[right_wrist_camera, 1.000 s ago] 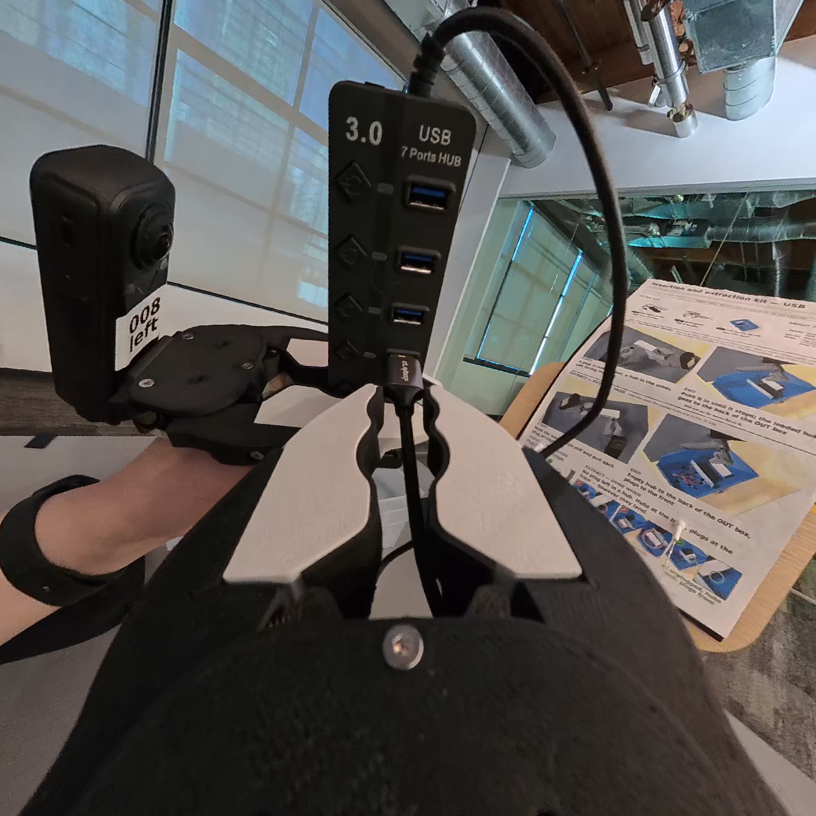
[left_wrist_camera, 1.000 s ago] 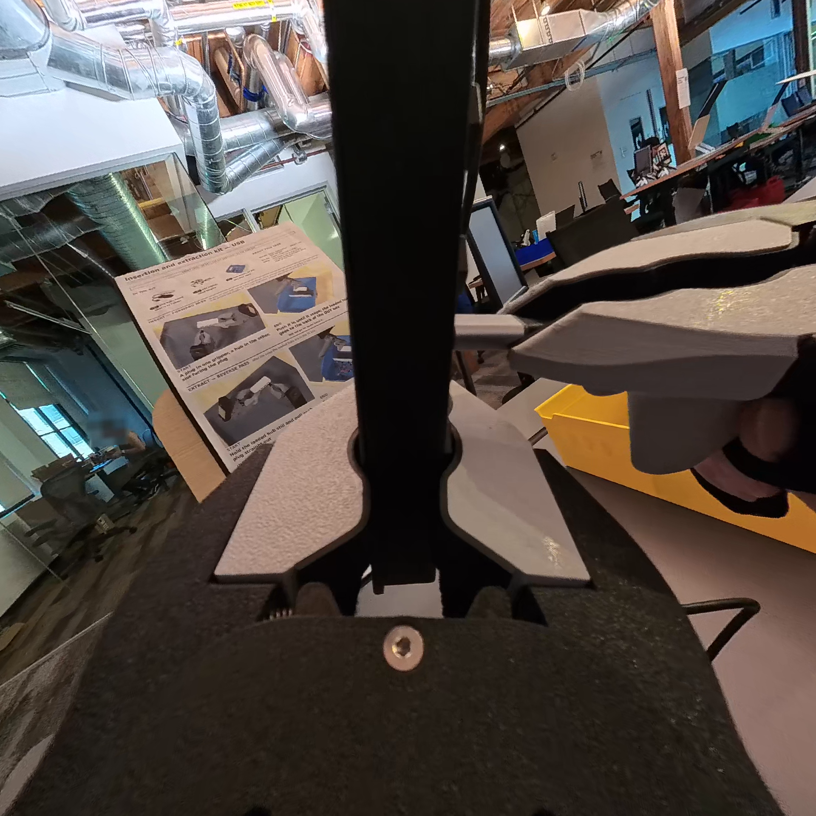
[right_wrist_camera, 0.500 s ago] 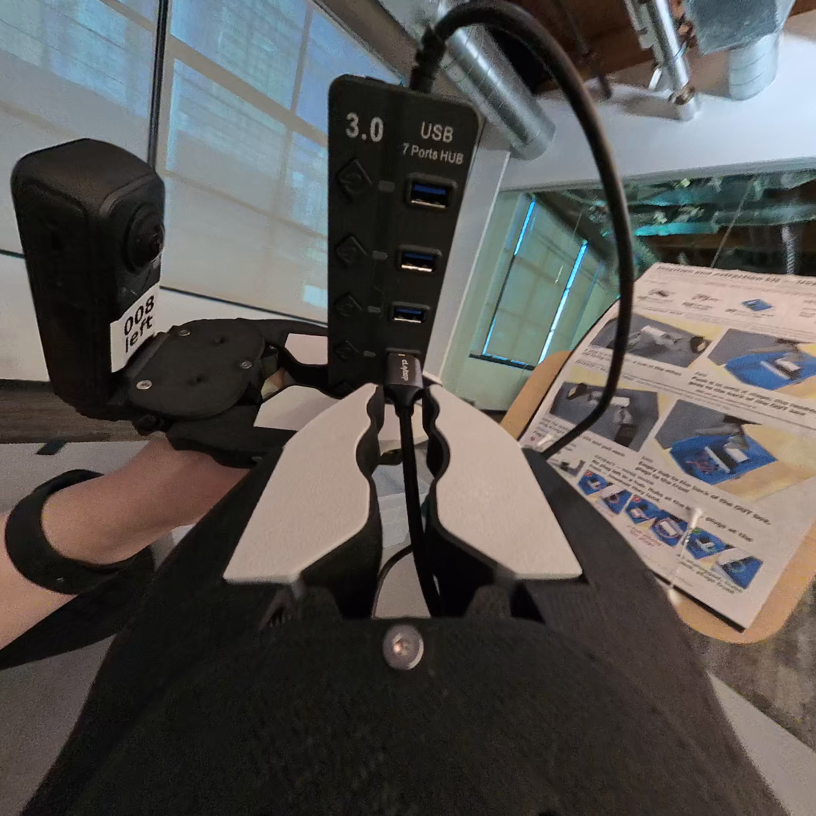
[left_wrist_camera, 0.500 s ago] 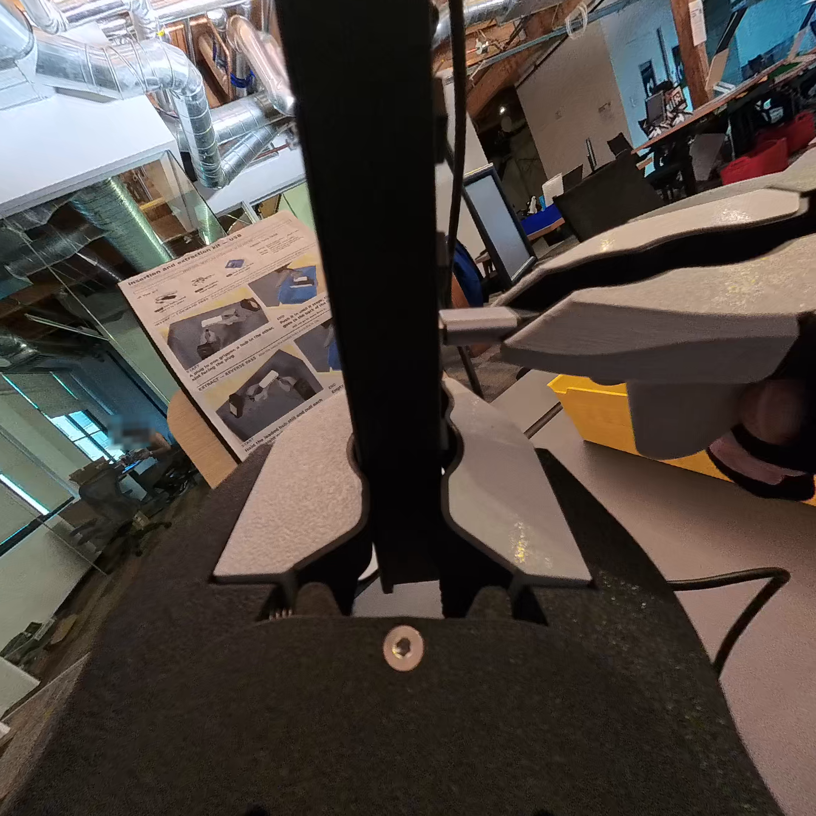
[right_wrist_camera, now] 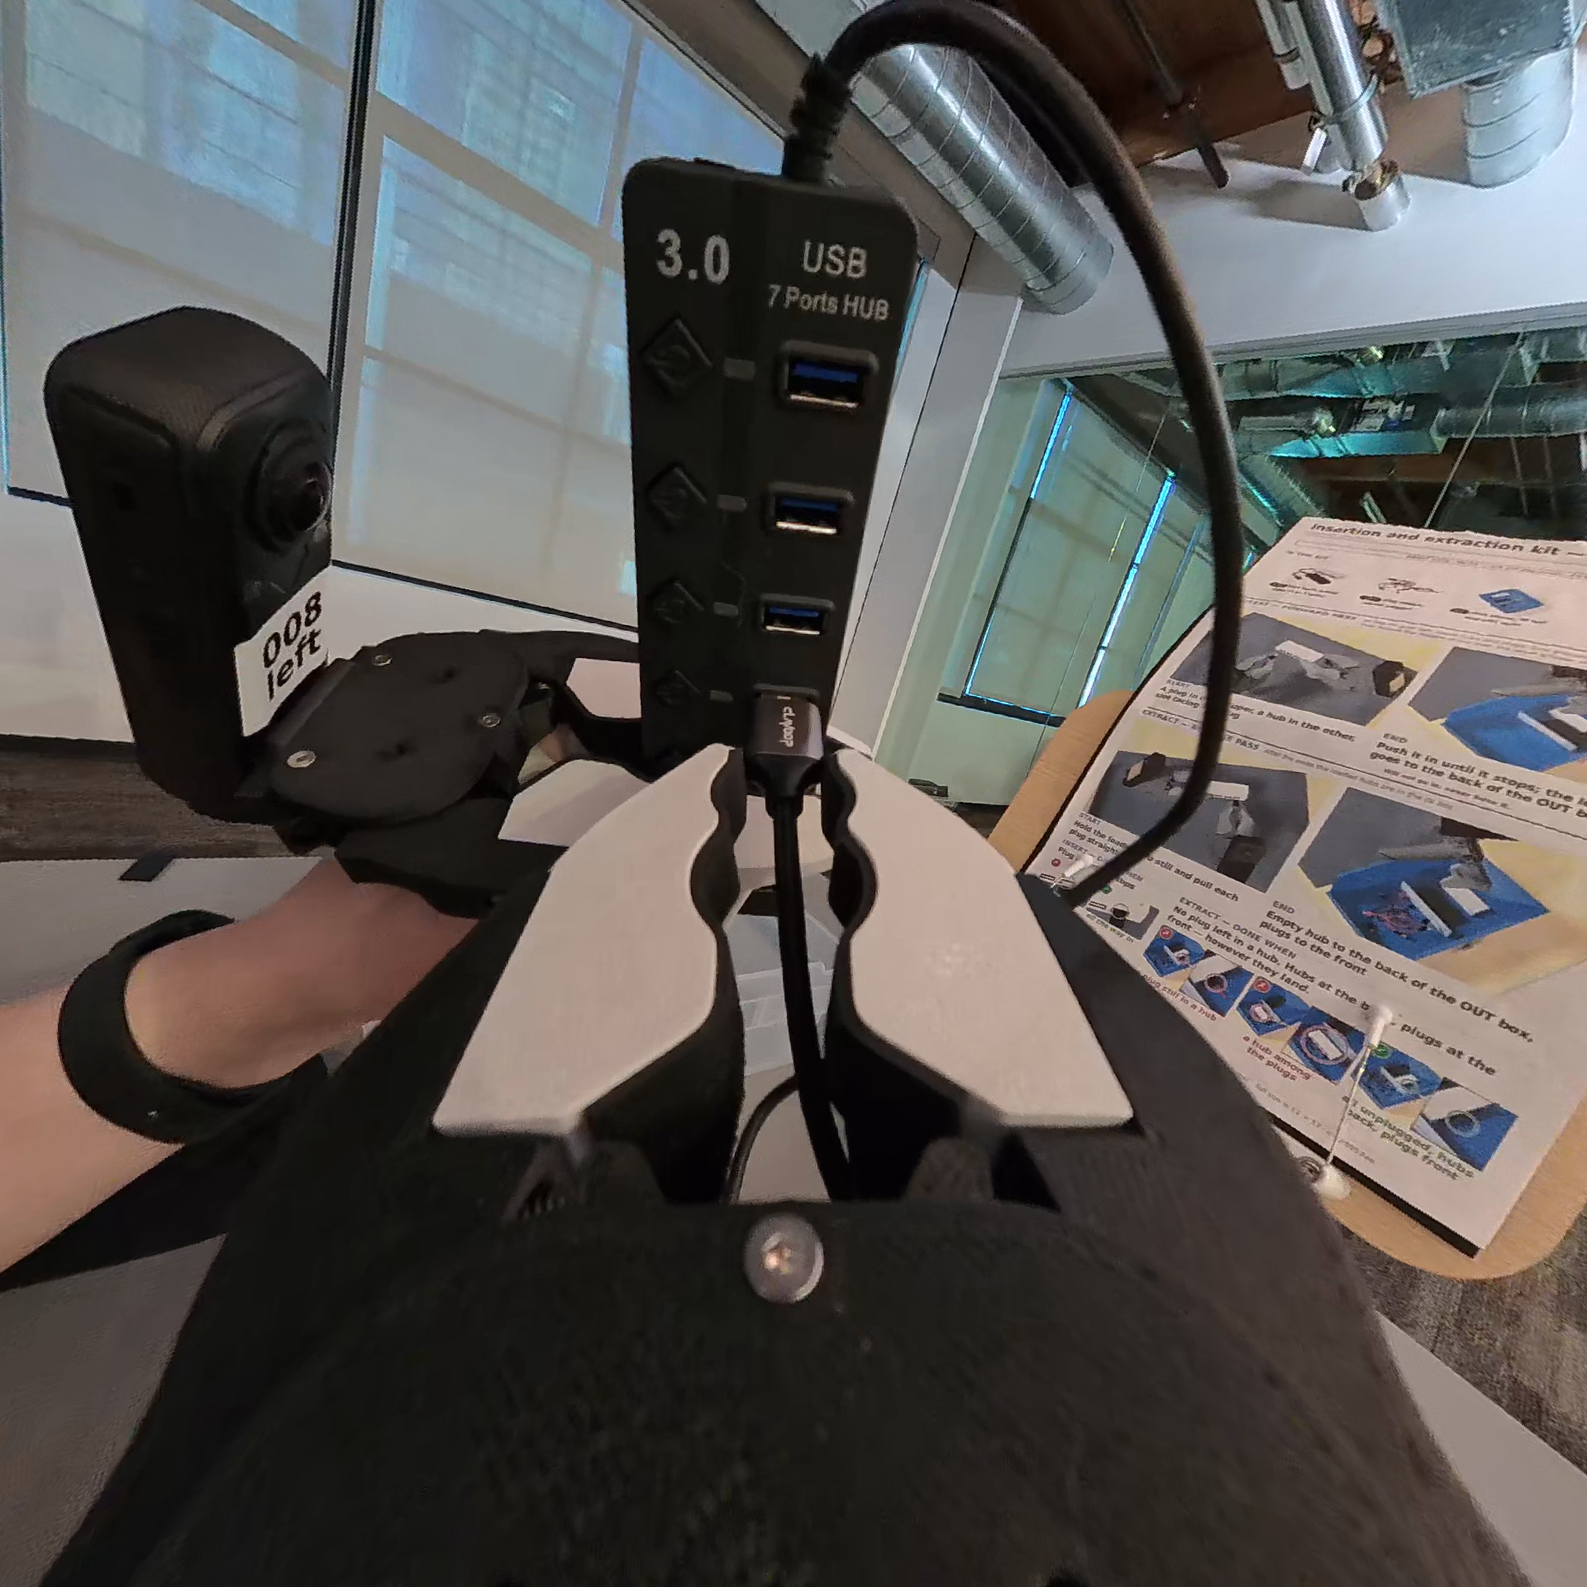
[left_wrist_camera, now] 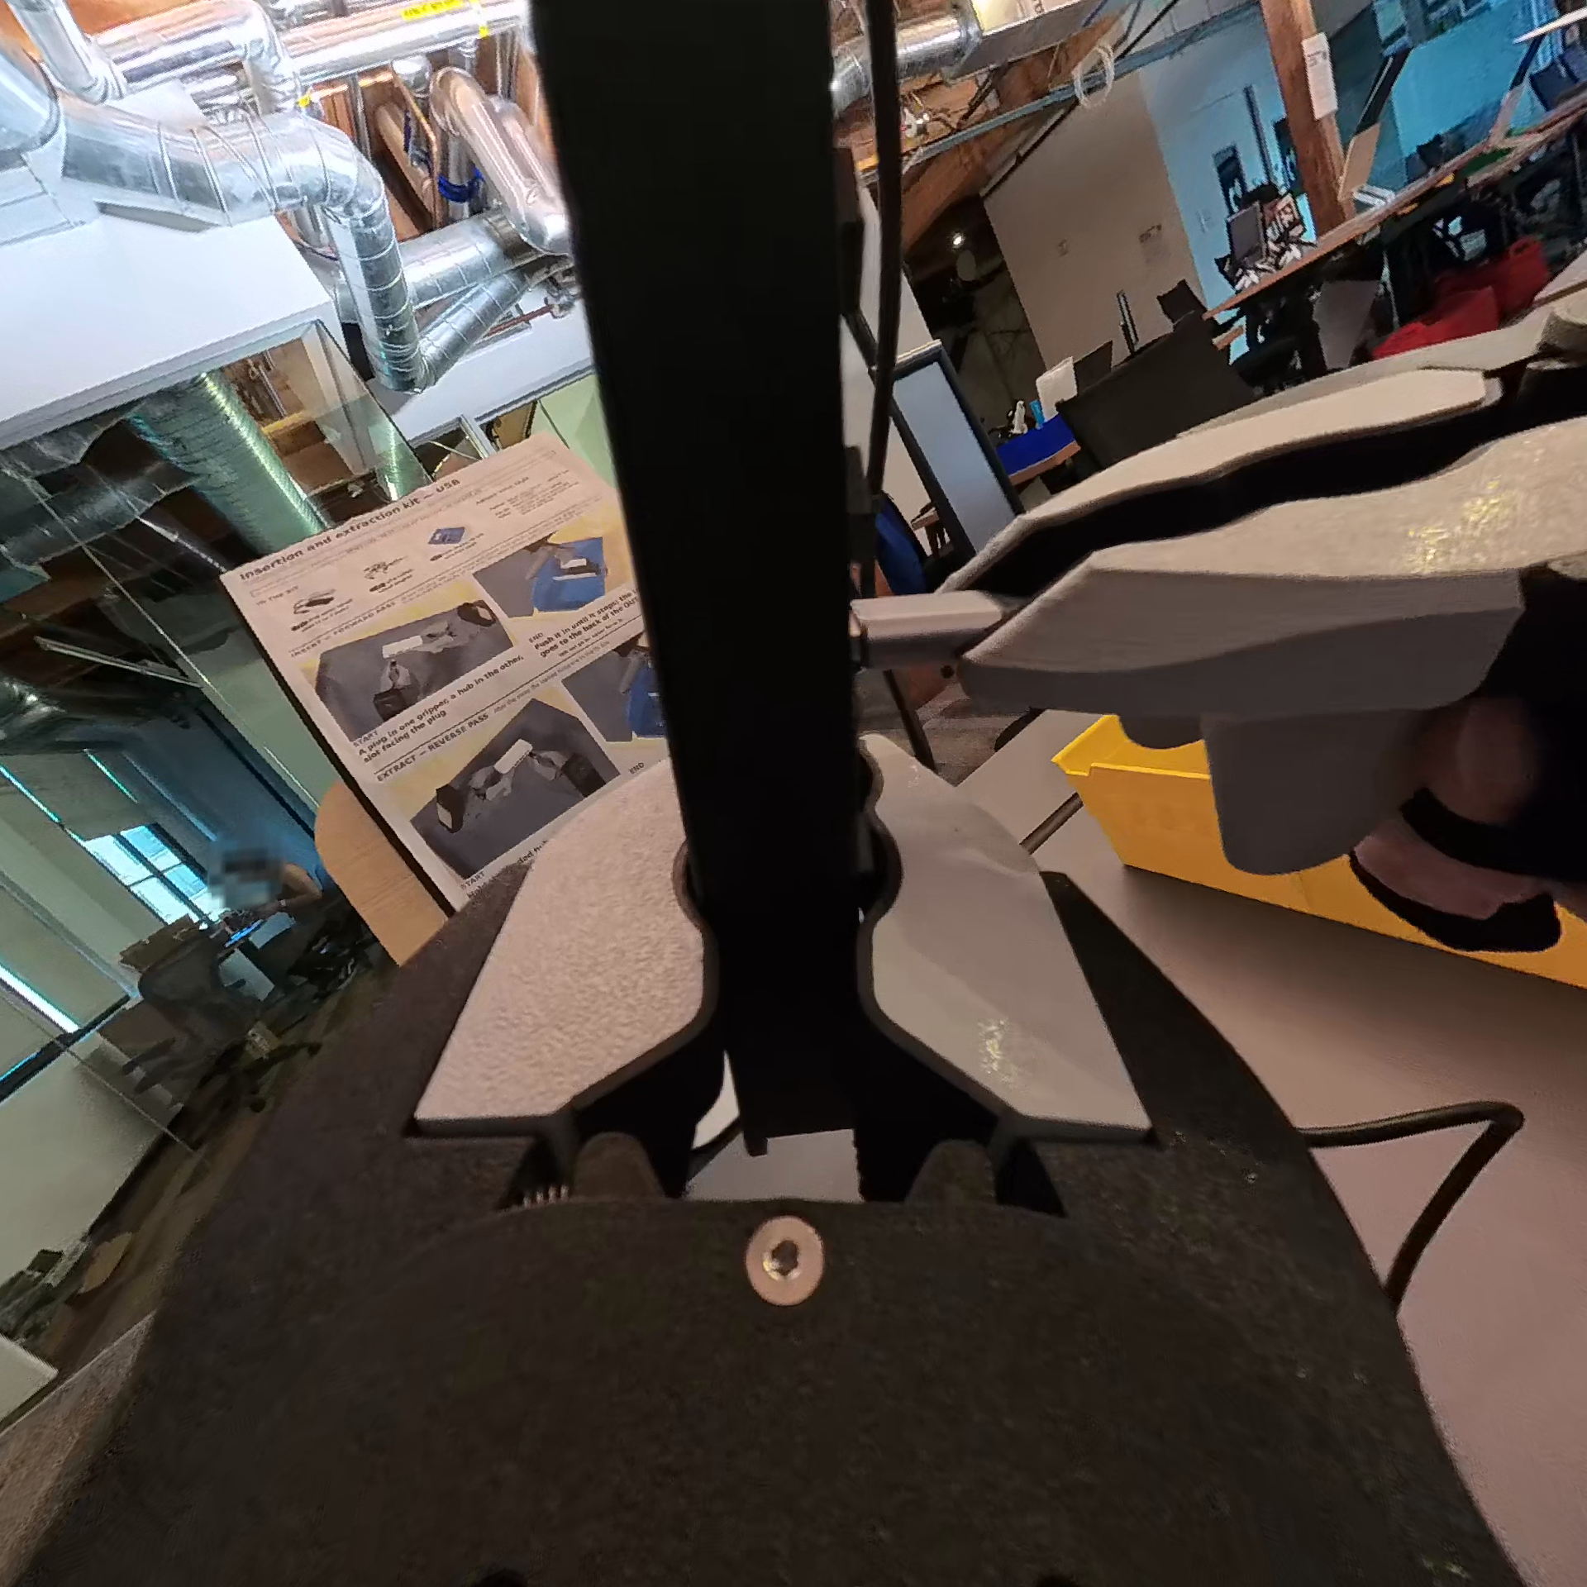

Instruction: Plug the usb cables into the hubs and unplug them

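Your left gripper (left_wrist_camera: 786, 867) is clamped on the hub (right_wrist_camera: 764, 446), holding it upright in the air with its ports facing the right gripper (right_wrist_camera: 780, 773). That one pinches the plug (right_wrist_camera: 780, 730), which sits in the lowest visible port, just below three empty ones; its cable (right_wrist_camera: 794, 970) runs back between the fingers (right_wrist_camera: 927, 945).

From the left wrist view the plug shell (left_wrist_camera: 923, 631) appears to meet the hub edge squarely (how deep it is seated you cannot tell).

The risk now is angle. If you tilt either wrist while pushing or pulling, the plug will likely bind in the port or the hub will twist in its grip. The hub's own lead (right_wrist_camera: 1185, 412) loops close by and could snag.
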`<state>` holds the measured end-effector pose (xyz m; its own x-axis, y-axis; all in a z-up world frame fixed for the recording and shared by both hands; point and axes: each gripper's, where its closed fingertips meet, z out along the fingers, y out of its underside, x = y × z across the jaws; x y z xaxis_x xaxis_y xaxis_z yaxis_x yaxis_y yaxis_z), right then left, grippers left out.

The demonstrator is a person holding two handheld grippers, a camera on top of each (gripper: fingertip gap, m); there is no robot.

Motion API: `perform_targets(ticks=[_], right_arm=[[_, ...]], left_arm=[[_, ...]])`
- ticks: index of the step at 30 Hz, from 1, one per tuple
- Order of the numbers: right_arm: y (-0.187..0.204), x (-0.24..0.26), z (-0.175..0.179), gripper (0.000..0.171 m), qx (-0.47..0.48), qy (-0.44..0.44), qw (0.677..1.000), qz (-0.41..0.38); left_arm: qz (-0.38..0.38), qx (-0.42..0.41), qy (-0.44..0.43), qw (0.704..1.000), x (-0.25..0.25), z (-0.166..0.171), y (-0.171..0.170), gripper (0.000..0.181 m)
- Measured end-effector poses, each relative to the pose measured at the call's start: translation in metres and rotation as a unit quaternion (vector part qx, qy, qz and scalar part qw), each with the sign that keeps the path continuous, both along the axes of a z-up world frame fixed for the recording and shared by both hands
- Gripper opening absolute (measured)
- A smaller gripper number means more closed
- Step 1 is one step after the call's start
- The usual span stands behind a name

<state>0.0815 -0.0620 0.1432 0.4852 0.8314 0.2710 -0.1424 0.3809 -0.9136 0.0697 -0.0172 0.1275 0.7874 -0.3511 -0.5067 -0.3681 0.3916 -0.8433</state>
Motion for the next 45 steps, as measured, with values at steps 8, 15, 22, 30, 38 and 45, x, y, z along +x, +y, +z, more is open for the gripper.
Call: perform_targets(ticks=[8,15,22,30,38,45], right_arm=[[0.001,-0.001,-0.002,0.017,-0.006,0.005,1.000,-0.007],[0.010,-0.007,-0.009,0.018,-0.068,-0.037,0.997,0.015],[-0.009,0.014,0.004,0.028,-0.114,-0.114,0.981,0.107],[-0.007,0.075,0.018,0.048,0.065,-0.188,0.979,0.033],[-0.018,0.068,-0.017,0.061,0.081,-0.265,0.956,0.098],[-0.010,0.057,-0.062,0.034,0.059,-0.391,0.915,0.078]], left_arm=[[0.004,0.008,0.008,1.000,-0.001,-0.002,0.001,0.028],[0.007,-0.026,0.004,1.000,-0.009,-0.007,0.009,0.027],[-0.006,-0.117,-0.008,0.993,-0.033,-0.024,0.023,0.027],[-0.119,-0.216,0.133,0.960,0.000,-0.074,0.000,0.027],[-0.179,-0.229,0.245,0.925,0.032,-0.111,-0.021,0.027],[-0.173,-0.245,0.289,0.909,0.037,-0.131,-0.020,0.027]])
